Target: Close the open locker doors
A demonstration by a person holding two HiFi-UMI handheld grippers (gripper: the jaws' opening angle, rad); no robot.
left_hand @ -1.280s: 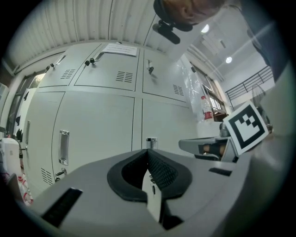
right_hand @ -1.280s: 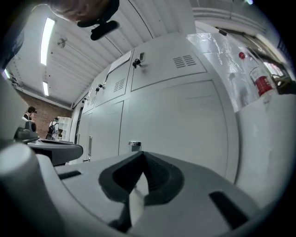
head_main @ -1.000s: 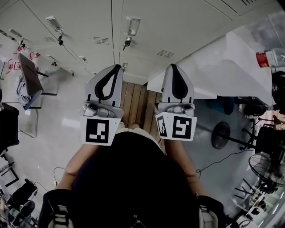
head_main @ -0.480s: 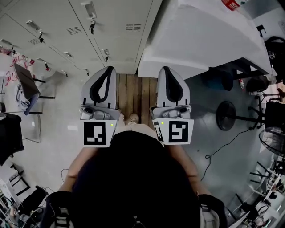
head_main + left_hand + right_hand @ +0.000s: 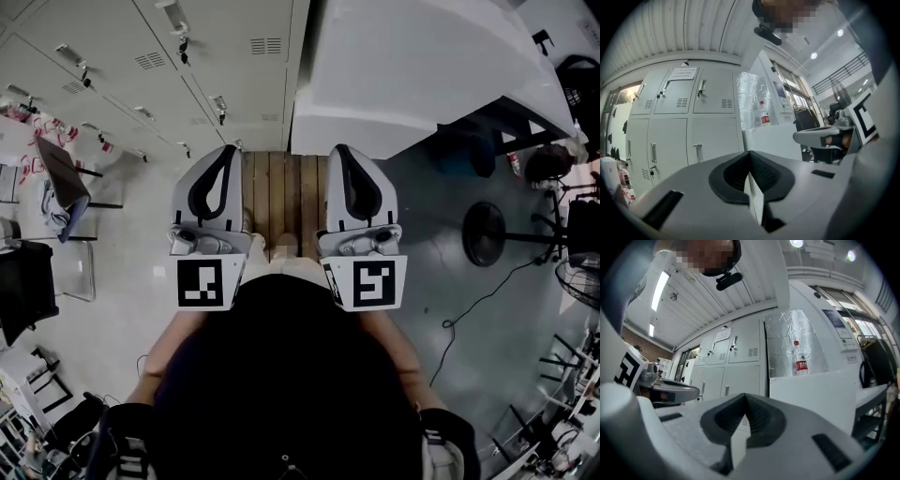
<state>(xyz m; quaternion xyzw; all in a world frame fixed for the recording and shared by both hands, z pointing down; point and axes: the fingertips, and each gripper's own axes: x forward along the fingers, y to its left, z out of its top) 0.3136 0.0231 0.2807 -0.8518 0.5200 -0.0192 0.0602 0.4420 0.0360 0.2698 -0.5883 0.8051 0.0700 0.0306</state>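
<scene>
Since a second ago the lockers (image 5: 141,66) have slid from 12 toward 11 o'clock in the head view. The white desk (image 5: 403,75) has swung in from 2 o'clock to 1 o'clock. The left tool (image 5: 231,150) and right tool (image 5: 340,150) are held side by side, a little apart, both pointing ahead. Each has its jaws closed together with nothing between them. A strip of wooden boards (image 5: 281,202) runs on the floor between the two. The lockers stand at 11 o'clock of the tools, and the doors that show lie flush. On the desk at 1 o'clock stands a red-labelled bottle (image 5: 800,363).
</scene>
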